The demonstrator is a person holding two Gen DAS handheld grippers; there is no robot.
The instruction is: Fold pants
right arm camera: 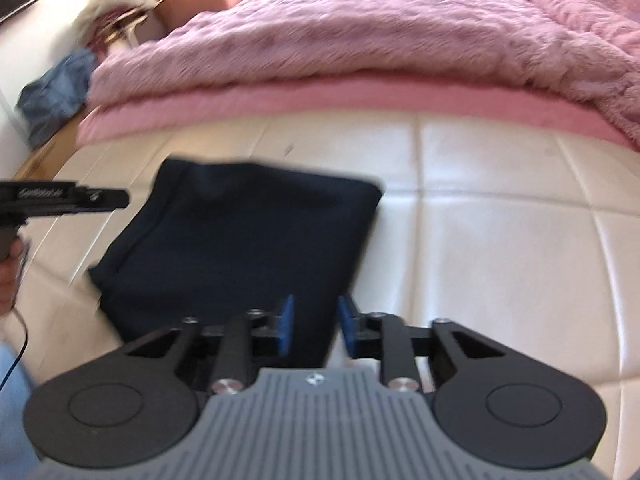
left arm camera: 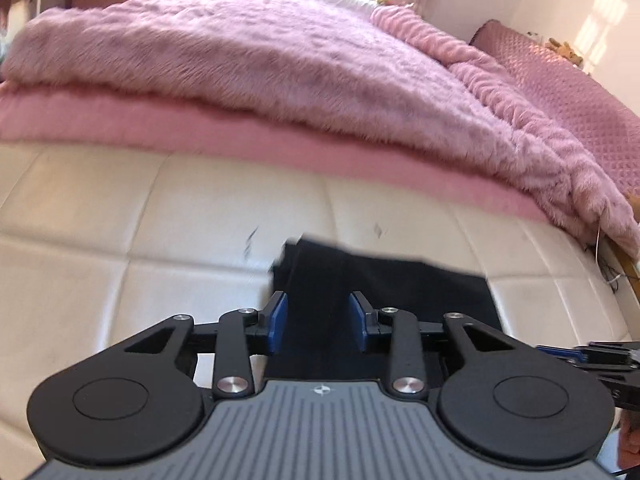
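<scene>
Here, folded dark pants (right arm camera: 240, 240) lie on a cream quilted surface (right arm camera: 500, 240) beside a pink blanket (left arm camera: 248, 60).

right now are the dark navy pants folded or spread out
Folded: the dark navy pants lie as a compact layered rectangle on the cream quilted surface.

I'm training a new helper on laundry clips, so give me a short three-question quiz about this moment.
1. True or false: the folded dark navy fabric pants lie on the fluffy pink fur blanket.
2. What colour are the pads of the right gripper?
3. The pants rest on: A) the cream quilted leather surface; B) a wooden table; C) a carpet.

Key: 1 false; 2 blue; 3 A.
</scene>
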